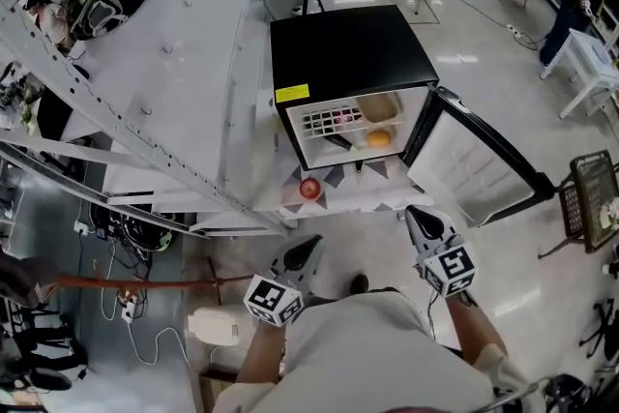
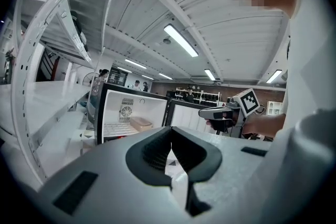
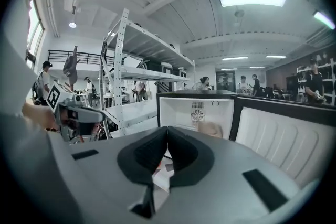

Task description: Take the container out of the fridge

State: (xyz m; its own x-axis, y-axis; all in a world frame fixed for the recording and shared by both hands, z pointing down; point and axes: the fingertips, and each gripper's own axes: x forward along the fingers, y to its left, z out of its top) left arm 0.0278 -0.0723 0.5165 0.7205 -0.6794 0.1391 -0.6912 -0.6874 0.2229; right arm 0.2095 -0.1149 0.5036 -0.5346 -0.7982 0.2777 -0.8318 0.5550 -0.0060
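Observation:
A small black fridge (image 1: 348, 53) stands with its door (image 1: 474, 160) swung open to the right. On its upper shelf sits a tan lidded container (image 1: 379, 107), which also shows in the left gripper view as the container (image 2: 140, 123) and in the right gripper view as the container (image 3: 212, 128). My left gripper (image 1: 311, 245) and right gripper (image 1: 416, 213) hover side by side a short way in front of the fridge, both pointing at it. Each has its jaws shut with nothing between them: left gripper (image 2: 171, 131), right gripper (image 3: 167, 129).
An orange (image 1: 379, 138) lies below the container, and a wire rack (image 1: 329, 121) fills the fridge's left half. A red apple (image 1: 309, 189) rests on the patterned mat (image 1: 338, 198) before the fridge. A white metal shelving frame (image 1: 145, 111) runs along the left. People stand in the far background.

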